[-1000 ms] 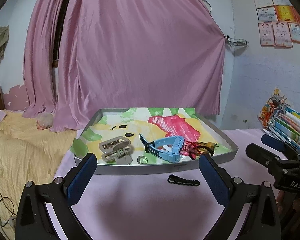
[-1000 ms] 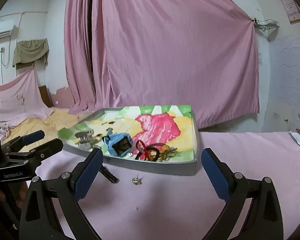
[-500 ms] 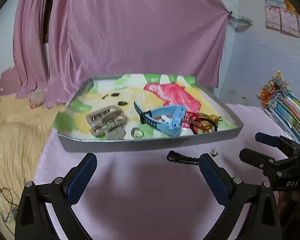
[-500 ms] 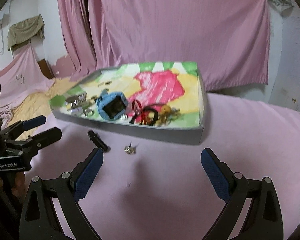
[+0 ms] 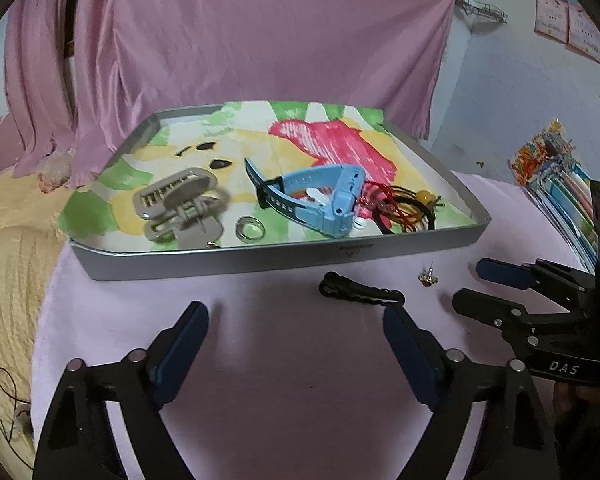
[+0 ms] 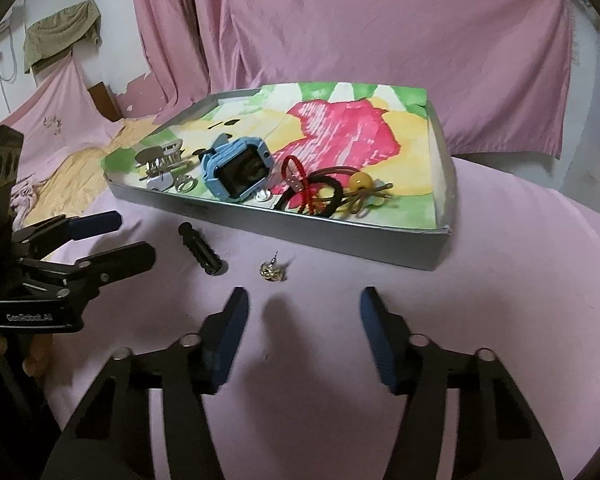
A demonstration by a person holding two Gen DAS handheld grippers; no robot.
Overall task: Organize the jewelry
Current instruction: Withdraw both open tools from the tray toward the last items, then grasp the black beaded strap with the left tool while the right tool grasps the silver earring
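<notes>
A shallow grey tray (image 5: 260, 262) (image 6: 340, 240) lined with a bright painted sheet holds a beige hair claw (image 5: 180, 208) (image 6: 160, 160), a silver ring (image 5: 250, 229) (image 6: 185, 184), a blue watch (image 5: 324, 200) (image 6: 238, 172) and dark hair ties with red cord and a yellow bead (image 5: 404, 208) (image 6: 328, 194). On the pink cloth in front of the tray lie a black hair clip (image 5: 360, 292) (image 6: 201, 250) and a small gold earring (image 5: 427, 278) (image 6: 272, 272). My left gripper (image 5: 296, 322) (image 6: 134, 232) is open, just short of the clip. My right gripper (image 6: 304, 304) (image 5: 466, 286) is open, just short of the earring.
The pink cloth covers a rounded table (image 6: 500, 300) whose edge falls away at the left and right. A stack of colourful booklets (image 5: 560, 192) lies at the right. A pink curtain (image 5: 260, 40) hangs behind the tray. Yellow bedding (image 5: 12, 240) spreads at the left.
Both grippers have tipped down and moved closer to the table. The clip and earring now lie nearer the fingertips. Nothing on the table has shifted.
</notes>
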